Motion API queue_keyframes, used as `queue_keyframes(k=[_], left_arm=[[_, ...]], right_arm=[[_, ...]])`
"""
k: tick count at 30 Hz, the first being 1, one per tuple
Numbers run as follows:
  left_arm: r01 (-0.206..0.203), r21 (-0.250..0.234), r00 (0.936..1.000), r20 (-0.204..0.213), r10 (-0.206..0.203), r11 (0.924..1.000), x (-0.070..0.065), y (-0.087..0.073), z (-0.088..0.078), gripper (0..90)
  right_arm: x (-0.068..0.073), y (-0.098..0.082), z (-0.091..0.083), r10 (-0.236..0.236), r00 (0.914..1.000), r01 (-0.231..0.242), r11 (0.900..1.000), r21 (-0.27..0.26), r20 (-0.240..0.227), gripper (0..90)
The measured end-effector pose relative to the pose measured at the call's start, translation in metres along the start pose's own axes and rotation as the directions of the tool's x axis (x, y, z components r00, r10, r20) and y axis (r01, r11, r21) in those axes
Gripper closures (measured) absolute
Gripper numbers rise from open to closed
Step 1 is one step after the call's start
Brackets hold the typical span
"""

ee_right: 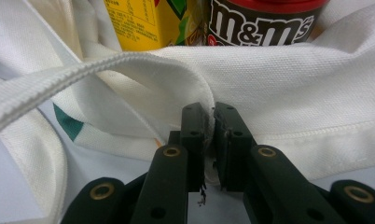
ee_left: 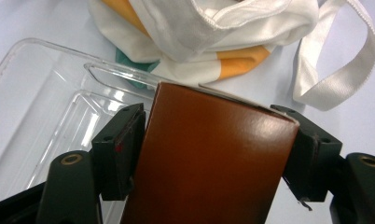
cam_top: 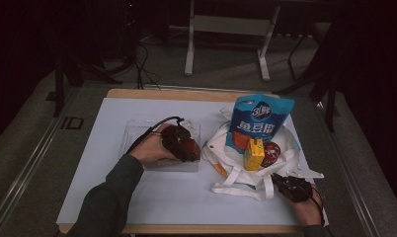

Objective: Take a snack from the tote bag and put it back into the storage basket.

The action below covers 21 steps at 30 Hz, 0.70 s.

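Brown box (ee_left: 209, 158) sits between the jaws of the left gripper (ee_left: 213, 154), over the clear tray (ee_left: 45, 93) beside the white tote bag (ee_left: 232, 32). The left pad looks a shade off the carton, the right one hard against it, so call that grip loosening rather than firm. Over on the other side, the right gripper (ee_right: 209, 140) is pinched tight on the bag's hem. Best play, I'd judge: set the box flat in the tray, spread wide, back straight out.
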State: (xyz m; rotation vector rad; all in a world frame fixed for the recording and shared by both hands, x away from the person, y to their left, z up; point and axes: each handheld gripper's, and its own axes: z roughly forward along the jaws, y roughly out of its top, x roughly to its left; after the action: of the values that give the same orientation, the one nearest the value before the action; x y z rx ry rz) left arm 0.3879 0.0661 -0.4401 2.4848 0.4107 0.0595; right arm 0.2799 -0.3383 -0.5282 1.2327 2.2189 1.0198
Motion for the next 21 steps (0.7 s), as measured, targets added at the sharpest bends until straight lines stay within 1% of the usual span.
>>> queue_keyframes(k=[4,6,11,13,16,20,21], left_arm=[[-0.006,-0.005,0.9998,-0.017,0.006,1.0000,-0.001,0.001,-0.001,30.1],[-0.007,-0.008,0.9998,-0.017,0.007,0.9999,-0.001,0.000,-0.002,32.2],[-0.010,0.013,0.9997,-0.022,0.010,0.9999,0.000,-0.004,-0.004,33.8],[-0.008,0.001,0.9999,-0.013,0.008,1.0000,0.000,-0.004,-0.004,32.6],[-0.011,-0.037,0.9998,-0.019,0.011,0.9993,-0.001,-0.003,-0.009,30.5],[-0.008,-0.063,0.9993,-0.038,0.006,0.9980,-0.004,-0.001,-0.011,30.9],[-0.015,-0.058,0.9986,-0.051,0.012,0.9982,-0.004,0.000,-0.011,30.9]], right_arm=[[0.000,0.000,0.000,0.000,1.0000,0.000,1.000,0.000,0.000,82.4],[0.000,0.000,0.000,0.000,1.0000,0.000,1.000,0.000,0.000,82.4],[0.000,0.000,0.000,0.002,1.0000,-0.002,1.000,-0.002,-0.002,82.3],[0.000,0.000,0.000,0.001,1.0000,-0.001,1.000,-0.001,-0.001,82.4],[0.000,0.000,0.000,0.001,1.0000,-0.001,1.000,-0.001,-0.001,82.3],[0.000,0.000,0.000,0.001,1.0000,-0.001,1.000,0.000,0.000,82.3],[0.000,0.000,0.000,0.001,1.0000,-0.001,1.000,-0.001,0.000,82.4]])
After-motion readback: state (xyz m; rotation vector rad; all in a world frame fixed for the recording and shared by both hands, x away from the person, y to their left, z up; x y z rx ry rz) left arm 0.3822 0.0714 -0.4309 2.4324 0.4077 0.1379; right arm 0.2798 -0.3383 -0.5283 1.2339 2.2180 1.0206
